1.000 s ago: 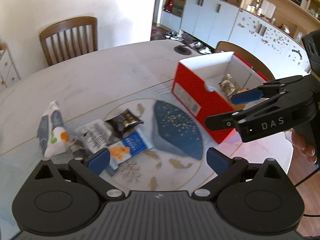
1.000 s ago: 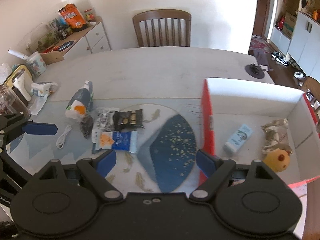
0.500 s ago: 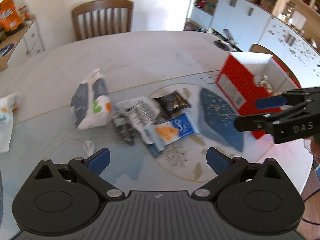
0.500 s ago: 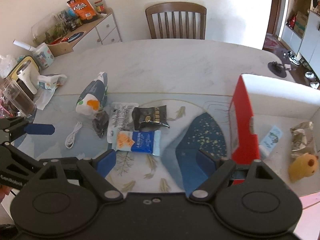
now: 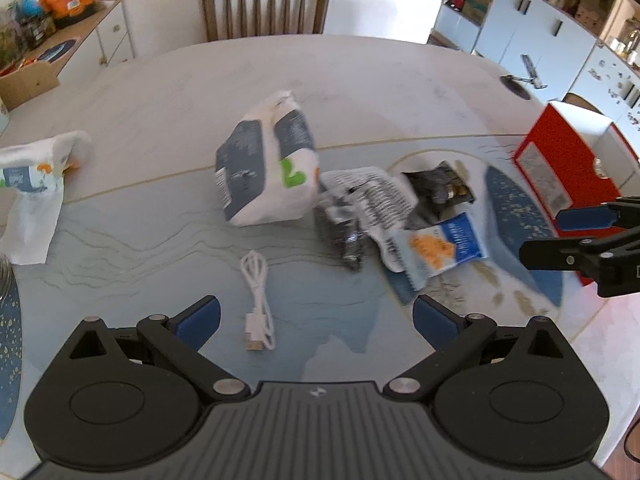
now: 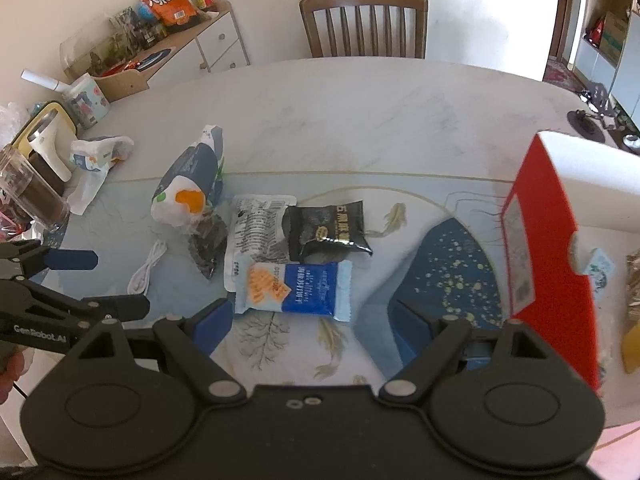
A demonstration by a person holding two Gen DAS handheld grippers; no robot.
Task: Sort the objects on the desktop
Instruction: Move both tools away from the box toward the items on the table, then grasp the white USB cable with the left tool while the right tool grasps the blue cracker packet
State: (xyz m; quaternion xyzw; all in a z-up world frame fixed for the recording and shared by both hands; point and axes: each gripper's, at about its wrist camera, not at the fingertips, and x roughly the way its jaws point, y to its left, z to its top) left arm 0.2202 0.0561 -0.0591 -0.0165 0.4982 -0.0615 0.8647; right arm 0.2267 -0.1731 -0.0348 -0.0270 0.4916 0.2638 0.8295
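Black claw (image 5: 316, 316) frames, blue fingertip pads (image 5: 199, 316), silver pivot screws, white lettering

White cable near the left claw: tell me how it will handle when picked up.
The white cable is thin and lies in a loose folded loop, so it will probably droop and unfold when lifted. It looks light. Lying flat on the table, it may slip from the open left claw.

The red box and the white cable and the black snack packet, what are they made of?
Red box: probably cardboard, with thin flat walls, white inside. White cable: likely soft plastic, smooth and bent in a loop. Black snack packet: seems plastic film, shiny and crinkled.
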